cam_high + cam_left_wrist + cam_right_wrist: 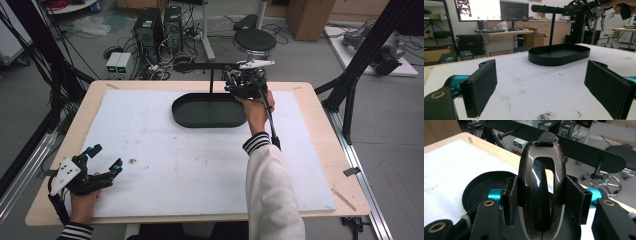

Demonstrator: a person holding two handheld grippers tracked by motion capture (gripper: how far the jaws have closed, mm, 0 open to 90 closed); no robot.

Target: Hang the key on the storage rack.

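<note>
Right gripper [541,202]: I see it clamped on a glossy dark ring-shaped object [541,192], lower end cut off, above the black tray [210,111] at the surface's far edge.
Left gripper [102,161]: jaws wide apart, empty, near-left corner.

Right gripper view: glossy dark ring [541,187] cut off at 6 o'clock, its bottom out of frame. It hides most of the tray [477,185] behind it. High view: right gripper [245,82] too small to tell what it holds. Left hand [82,205] cut at the bottom edge. Left gripper view: right hand [621,5] clipped at 1 o'clock.
</note>
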